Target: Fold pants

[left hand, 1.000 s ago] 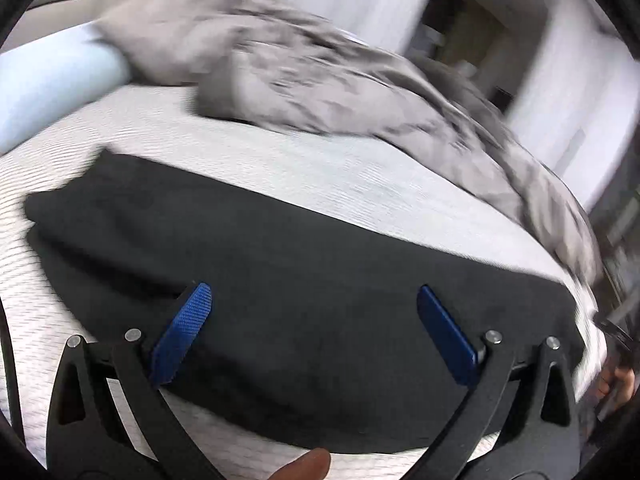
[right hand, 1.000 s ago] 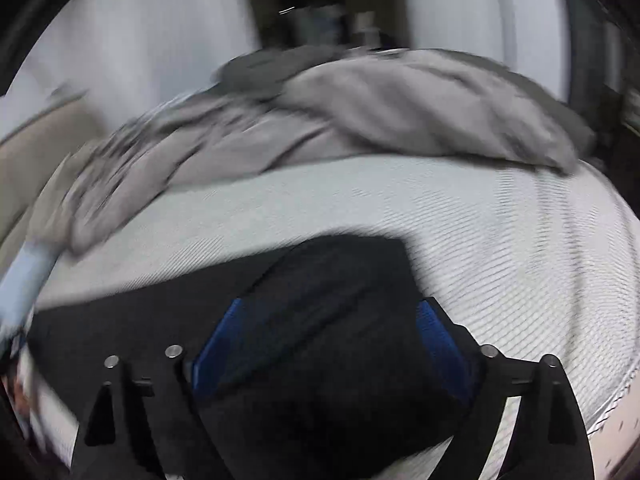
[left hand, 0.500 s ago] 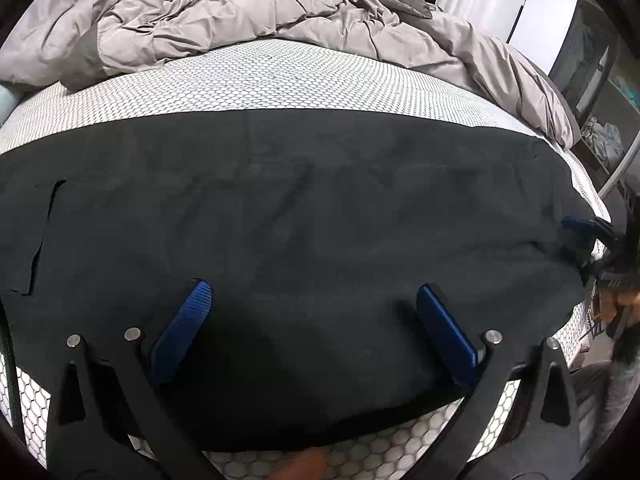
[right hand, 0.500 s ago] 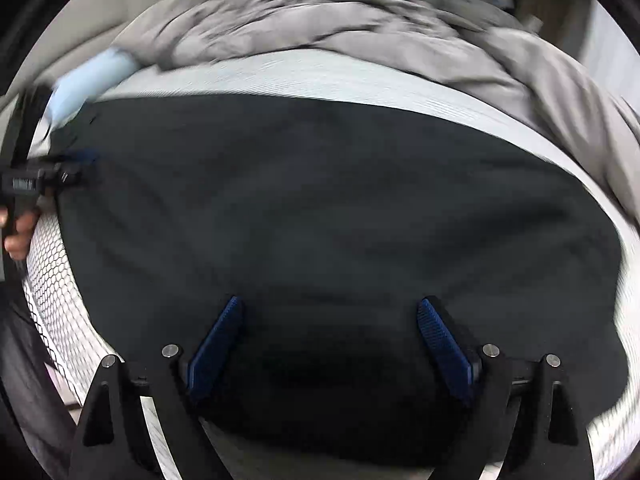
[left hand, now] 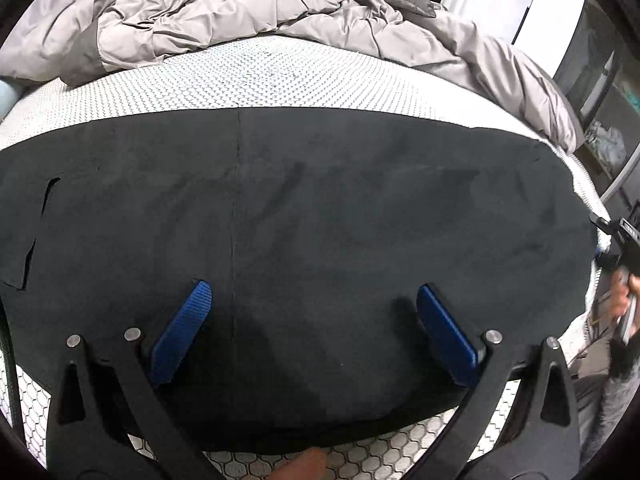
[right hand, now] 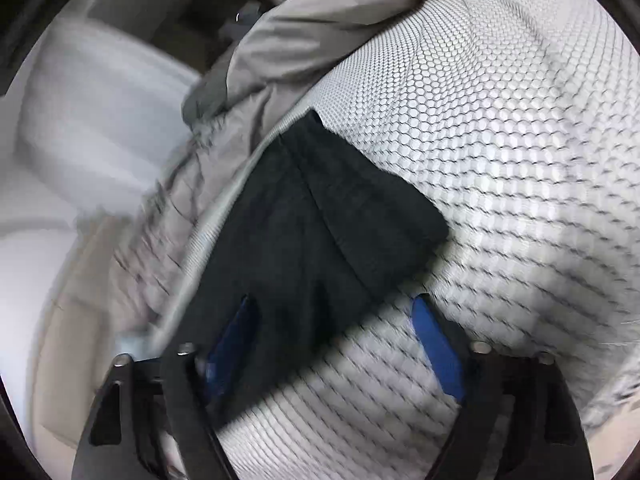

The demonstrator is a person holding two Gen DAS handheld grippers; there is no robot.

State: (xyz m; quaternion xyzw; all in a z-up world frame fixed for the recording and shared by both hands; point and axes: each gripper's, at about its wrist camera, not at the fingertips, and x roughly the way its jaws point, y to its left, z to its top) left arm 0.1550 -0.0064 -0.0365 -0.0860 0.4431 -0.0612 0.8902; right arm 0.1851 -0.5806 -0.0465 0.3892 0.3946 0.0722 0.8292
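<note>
Black pants (left hand: 312, 220) lie flat across the white honeycomb-patterned mattress (left hand: 256, 76), filling the left wrist view from side to side. My left gripper (left hand: 312, 320) is open just above the pants near their front edge, holding nothing. In the right wrist view one end of the pants (right hand: 320, 220) lies at the mattress edge. My right gripper (right hand: 336, 332) is open over that end, its left finger over the black cloth and its right finger (right hand: 436, 344) over bare mattress (right hand: 500, 140). The right gripper also shows at the far right of the left wrist view (left hand: 620, 240).
A rumpled grey duvet (left hand: 240, 8) is heaped along the far side of the bed and hangs off the corner (right hand: 304, 28). The mattress edge runs beside the right gripper, with pale floor or wall (right hand: 80, 128) beyond. A shelf (left hand: 604, 136) stands at the right.
The left gripper has come to rest over the spread pants and stays open. The right gripper has swung from facing across the pants to one end of them at the mattress edge, open and empty.
</note>
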